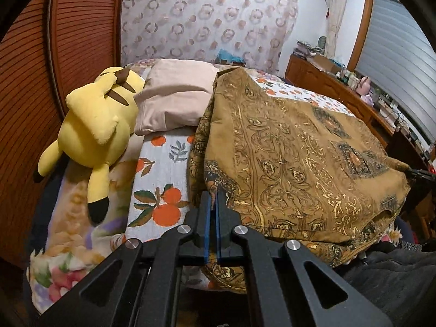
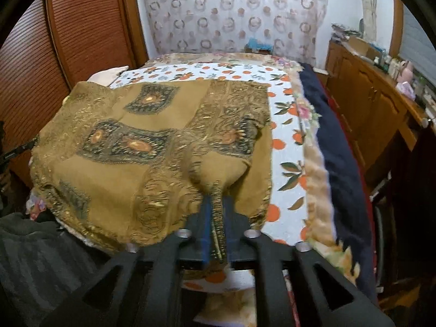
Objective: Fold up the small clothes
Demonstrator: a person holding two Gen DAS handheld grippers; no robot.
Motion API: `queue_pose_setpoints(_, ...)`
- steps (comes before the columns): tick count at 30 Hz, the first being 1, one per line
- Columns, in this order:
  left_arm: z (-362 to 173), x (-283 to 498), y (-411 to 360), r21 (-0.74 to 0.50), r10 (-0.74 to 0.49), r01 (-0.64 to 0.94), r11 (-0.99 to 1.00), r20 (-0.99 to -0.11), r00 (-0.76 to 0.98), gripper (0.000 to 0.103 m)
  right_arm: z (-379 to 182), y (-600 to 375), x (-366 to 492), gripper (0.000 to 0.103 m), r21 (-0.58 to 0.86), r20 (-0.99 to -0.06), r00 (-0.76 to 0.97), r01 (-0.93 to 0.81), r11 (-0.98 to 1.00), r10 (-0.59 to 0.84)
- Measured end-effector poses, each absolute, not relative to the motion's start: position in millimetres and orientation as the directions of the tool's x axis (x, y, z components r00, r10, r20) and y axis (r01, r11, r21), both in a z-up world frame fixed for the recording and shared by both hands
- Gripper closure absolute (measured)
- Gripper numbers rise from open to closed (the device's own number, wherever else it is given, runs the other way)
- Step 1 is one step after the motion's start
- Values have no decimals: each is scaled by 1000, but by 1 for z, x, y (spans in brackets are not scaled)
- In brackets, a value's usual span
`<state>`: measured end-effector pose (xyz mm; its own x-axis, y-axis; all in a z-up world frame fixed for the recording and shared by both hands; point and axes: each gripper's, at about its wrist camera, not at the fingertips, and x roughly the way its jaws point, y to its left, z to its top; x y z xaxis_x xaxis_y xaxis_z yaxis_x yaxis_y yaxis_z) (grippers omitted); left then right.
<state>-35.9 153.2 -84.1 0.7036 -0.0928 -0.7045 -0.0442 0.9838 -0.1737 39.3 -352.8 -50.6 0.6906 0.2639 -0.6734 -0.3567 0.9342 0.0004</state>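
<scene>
Both grippers pinch near corners of one brown patterned cloth on the bed.

The left gripper [image 1: 214, 194] has its jaws pressed together on the brown patterned cloth [image 1: 299, 147] at its near left corner; the right gripper [image 2: 217, 190] clamps a bunched fold of the same cloth [image 2: 122, 147] near its right edge. The cloth lies spread on the orange-print sheet [image 2: 288, 150], with bare sheet to its right. One yellow plush toy [image 1: 95, 125] and one beige pillow [image 1: 174, 95] lie left of it.

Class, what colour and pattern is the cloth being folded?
Golden-brown cloth with dark ornate medallions; right wrist view.
</scene>
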Motion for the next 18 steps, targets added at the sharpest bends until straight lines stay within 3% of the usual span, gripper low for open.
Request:
queue_pose_setpoints(2, -82, -37, 153, -163, -73, -60, 985, -700, 710, 97, -47, -354, 40, 78, 4, -662, 702, -345, 939, 261)
queue_pose_setpoints(5, -79, -37, 155, -160, -63, -67, 985, -689, 722, 81, -43, -355, 41, 69, -7, -645, 724, -327, 945, 245)
queue_pose_setpoints(9, -77, -36, 155, -158, -63, -62, 985, -680, 731, 58, -38, -348, 41, 66, -1, -611, 747, -331, 944, 262)
queue_pose_setpoints(13, -79, -32, 154, -155, -59, -65, 986, -679, 731, 30, -40, -333, 43, 49, -6, -582, 763, -352, 936, 283)
queue_pose_setpoints(18, -83, -28, 151, -147, -44, -81, 986, -688, 724, 28, -49, -307, 52, 47, -17, -574, 760, -384, 923, 305)
